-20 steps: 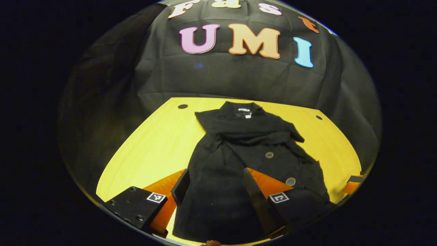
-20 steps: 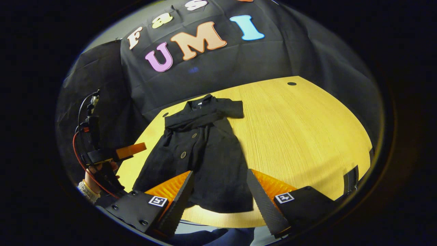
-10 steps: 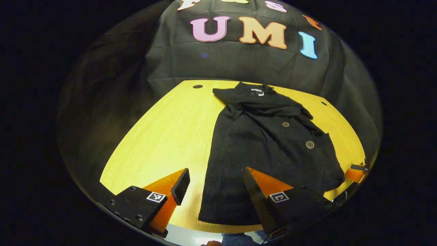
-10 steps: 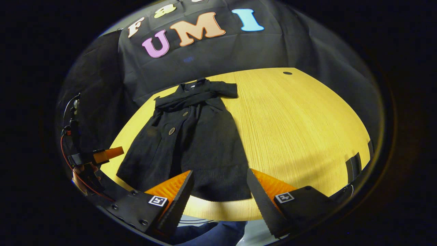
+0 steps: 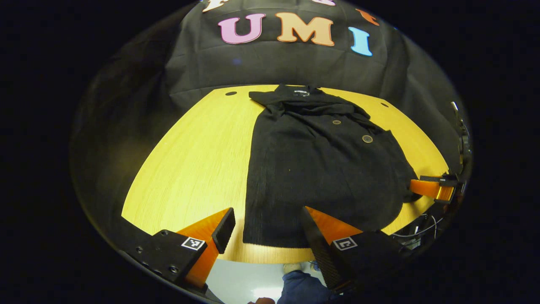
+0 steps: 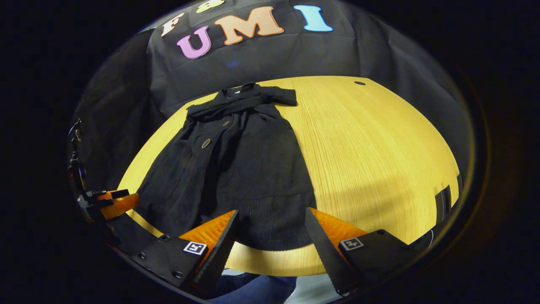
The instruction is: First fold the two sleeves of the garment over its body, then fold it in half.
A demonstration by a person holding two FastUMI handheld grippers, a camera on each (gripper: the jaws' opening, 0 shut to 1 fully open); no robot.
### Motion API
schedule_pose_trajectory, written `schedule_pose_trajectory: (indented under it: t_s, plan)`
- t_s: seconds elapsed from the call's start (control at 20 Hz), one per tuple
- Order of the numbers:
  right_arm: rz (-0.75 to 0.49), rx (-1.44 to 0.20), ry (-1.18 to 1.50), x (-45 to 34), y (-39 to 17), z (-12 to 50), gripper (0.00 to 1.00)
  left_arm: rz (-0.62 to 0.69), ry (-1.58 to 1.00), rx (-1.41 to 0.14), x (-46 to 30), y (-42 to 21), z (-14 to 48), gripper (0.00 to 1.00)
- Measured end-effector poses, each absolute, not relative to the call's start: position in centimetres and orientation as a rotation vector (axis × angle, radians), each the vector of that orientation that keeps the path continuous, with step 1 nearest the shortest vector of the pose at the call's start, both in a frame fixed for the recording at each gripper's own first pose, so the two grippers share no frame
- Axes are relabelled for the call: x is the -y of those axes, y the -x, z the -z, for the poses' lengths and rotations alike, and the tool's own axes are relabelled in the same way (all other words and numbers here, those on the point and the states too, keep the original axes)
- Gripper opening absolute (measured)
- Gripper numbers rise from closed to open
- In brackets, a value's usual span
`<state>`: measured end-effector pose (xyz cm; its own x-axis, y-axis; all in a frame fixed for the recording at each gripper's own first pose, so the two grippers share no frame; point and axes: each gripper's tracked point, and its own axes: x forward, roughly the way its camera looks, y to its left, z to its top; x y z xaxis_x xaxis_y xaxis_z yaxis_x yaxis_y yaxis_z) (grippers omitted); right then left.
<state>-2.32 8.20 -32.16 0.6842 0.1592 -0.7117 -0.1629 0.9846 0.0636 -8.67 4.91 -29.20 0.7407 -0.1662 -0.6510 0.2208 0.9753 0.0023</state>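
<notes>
The black garment (image 5: 320, 164) lies flat on the yellow table (image 5: 198, 160), collar at the far edge and hem at the near edge, with both sleeves folded across the chest and two round buttons (image 5: 367, 139) showing on its front. The left gripper (image 5: 265, 232) is released — fingers spread wide over the hem's left corner, gripping nothing. The right gripper (image 6: 270, 230) is likewise released — fingers apart above the hem's right part, with the table edge between them.
</notes>
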Motion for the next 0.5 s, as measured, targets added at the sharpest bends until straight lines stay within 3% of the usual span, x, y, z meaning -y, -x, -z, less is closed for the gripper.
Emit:
schedule_pose_trajectory:
  t_s: [0.5]
  plan:
    - [-0.149, -0.777, 0.083, -8.2, 2.5, 32.7, 0.99, 0.23, -0.1, -0.746, -4.7, 10.6, 31.7, 0.95]
